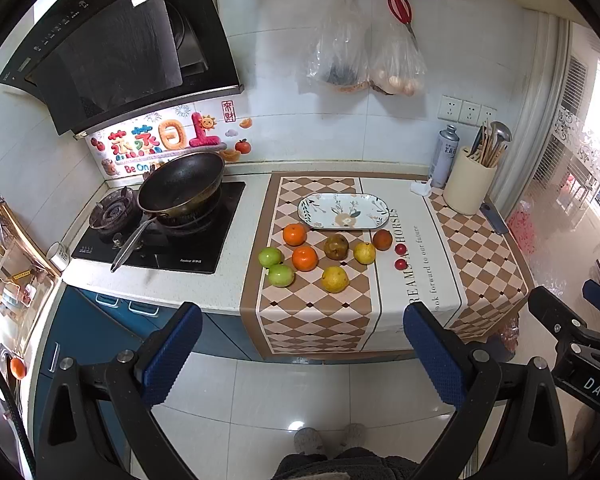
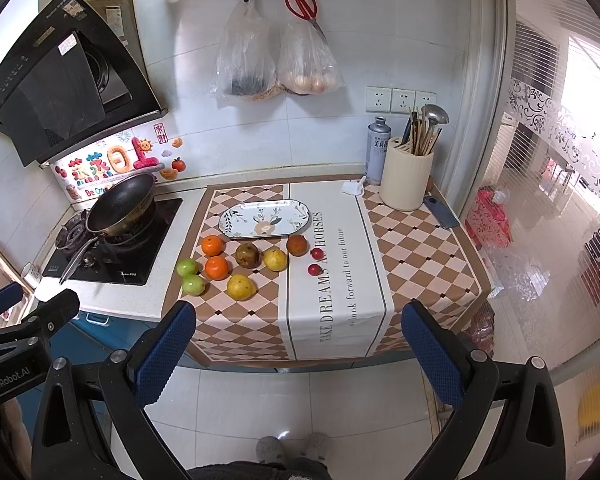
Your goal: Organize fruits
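Several fruits lie on a checkered mat (image 1: pixel 316 320) on the counter: two oranges (image 1: pixel 295 234), two green fruits (image 1: pixel 270 257), two yellow ones (image 1: pixel 334 279), a brown one (image 1: pixel 336 246), a reddish-brown one (image 1: pixel 382 239) and two small red ones (image 1: pixel 400 265). An empty oval patterned plate (image 1: pixel 344 211) sits just behind them; the right wrist view shows it too (image 2: pixel 265 219). My left gripper (image 1: pixel 300 356) and right gripper (image 2: pixel 298 354) are both open and empty, held back over the floor in front of the counter.
A black wok (image 1: pixel 182 186) sits on the gas stove (image 1: pixel 160 240) at left. A utensil holder (image 1: pixel 470 188) and a spray can (image 1: pixel 444 156) stand at the back right. Plastic bags (image 1: pixel 364 56) and red scissors (image 1: pixel 401 9) hang on the wall.
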The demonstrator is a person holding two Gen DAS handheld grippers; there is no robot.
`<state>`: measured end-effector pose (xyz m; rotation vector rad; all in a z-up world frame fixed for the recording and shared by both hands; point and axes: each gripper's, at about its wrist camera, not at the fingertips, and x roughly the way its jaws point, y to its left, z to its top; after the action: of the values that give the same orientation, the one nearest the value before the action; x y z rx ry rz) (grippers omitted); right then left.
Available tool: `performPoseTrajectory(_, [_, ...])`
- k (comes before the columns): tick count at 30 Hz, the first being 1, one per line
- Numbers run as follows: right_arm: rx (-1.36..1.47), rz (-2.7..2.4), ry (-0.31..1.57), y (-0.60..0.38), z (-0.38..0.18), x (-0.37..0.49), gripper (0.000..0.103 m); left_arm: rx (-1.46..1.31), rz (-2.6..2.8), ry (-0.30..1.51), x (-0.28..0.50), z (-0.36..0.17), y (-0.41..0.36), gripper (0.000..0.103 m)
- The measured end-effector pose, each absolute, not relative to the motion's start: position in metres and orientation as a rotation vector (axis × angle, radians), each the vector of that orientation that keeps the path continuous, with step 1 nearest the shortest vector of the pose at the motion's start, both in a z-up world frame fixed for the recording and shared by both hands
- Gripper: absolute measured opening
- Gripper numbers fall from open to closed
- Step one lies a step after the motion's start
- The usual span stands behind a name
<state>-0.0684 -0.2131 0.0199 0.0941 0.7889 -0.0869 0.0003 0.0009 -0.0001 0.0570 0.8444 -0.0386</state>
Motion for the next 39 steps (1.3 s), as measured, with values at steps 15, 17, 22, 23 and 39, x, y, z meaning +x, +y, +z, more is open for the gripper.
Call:
performPoseTrajectory(15, [0.092,-0.078,0.79,-0.21,0.025,-0.071,0.103,0.055,-0.04,0.842,0.0,0.0,0.001,0.103])
performPoseTrajectory(17, [0.092,-0.079,0.79,-0.21,0.025,-0.071,0.103,0.055,-0.04,0.841,0.0,0.0,0.001,0.103])
performPoseTrajectory(22, [0.093,-0.079,0.789,-0.21,0.025,-0.071,0.103,0.056,-0.042,0.839,0.001,0.0,0.0,0.103])
performPoseTrajectory(23, [0.094,-0.079,0.789,-0.21,0.025,-0.071,0.103,0.056,-0.042,0.839,0.001,0.001,-0.001,0.103])
performPoseTrajectory(39, [0.096,-0.068,0.791,-0.204,0.026,-0.075,0.103,0.058,-0.038,0.839,0.011,0.019,-0.003,0.103])
